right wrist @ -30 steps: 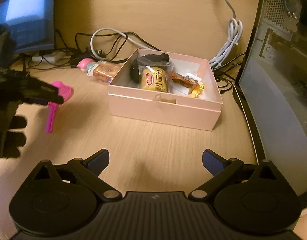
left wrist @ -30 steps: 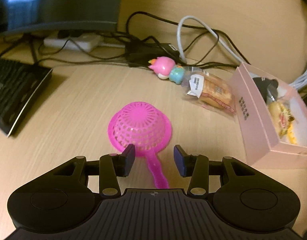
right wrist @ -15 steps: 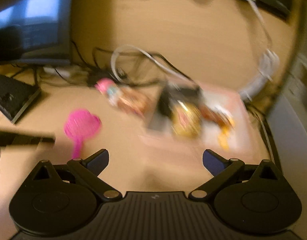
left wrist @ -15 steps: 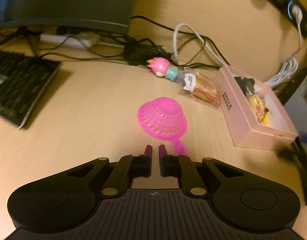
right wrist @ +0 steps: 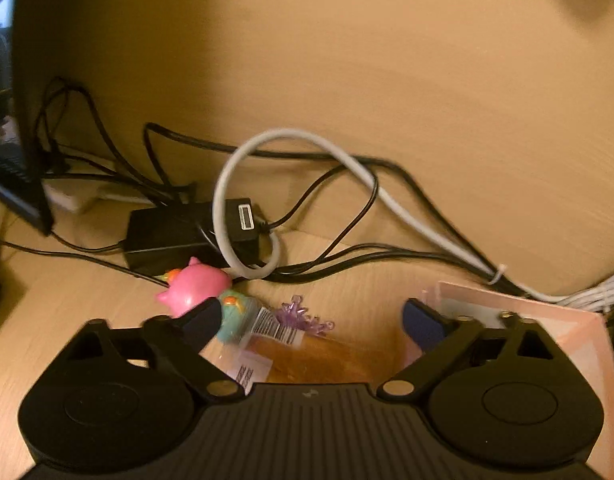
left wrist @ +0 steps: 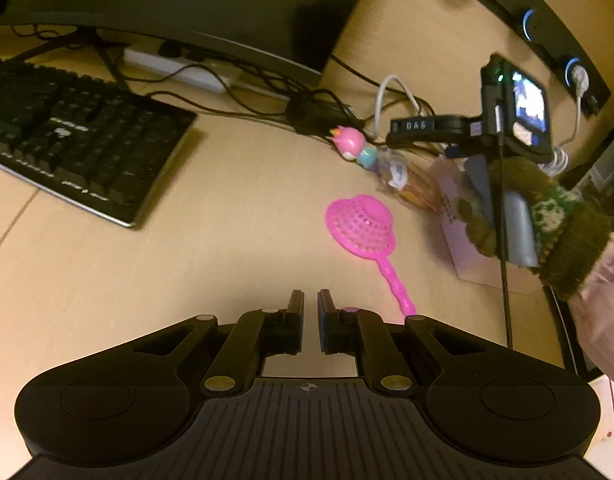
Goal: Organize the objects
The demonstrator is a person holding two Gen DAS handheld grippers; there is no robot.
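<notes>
Strainer [left wrist: 361, 222] lies alone mid-counter; the left hand-held gripper [left wrist: 311, 300] has pulled back, jaws together, empty. Right hand-held gripper [right wrist: 307, 318], jaws narrowing on nothing, has swung over the wrapped bread [right wrist: 315, 356] beside the box [right wrist: 563, 320].

Warm-lit wooden desk [left wrist: 107, 280] against a wood panel wall [right wrist: 347, 80], dark monitor [left wrist: 167, 8] far left.

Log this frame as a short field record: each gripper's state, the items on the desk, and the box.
left gripper: shut, empty
right gripper: jaws closing, nothing pressed between them yet, over the bread packet
pink strainer: upside down on the desk, unheld
pink toy: beside the bread packet
pink box: open, right of the packet
</notes>
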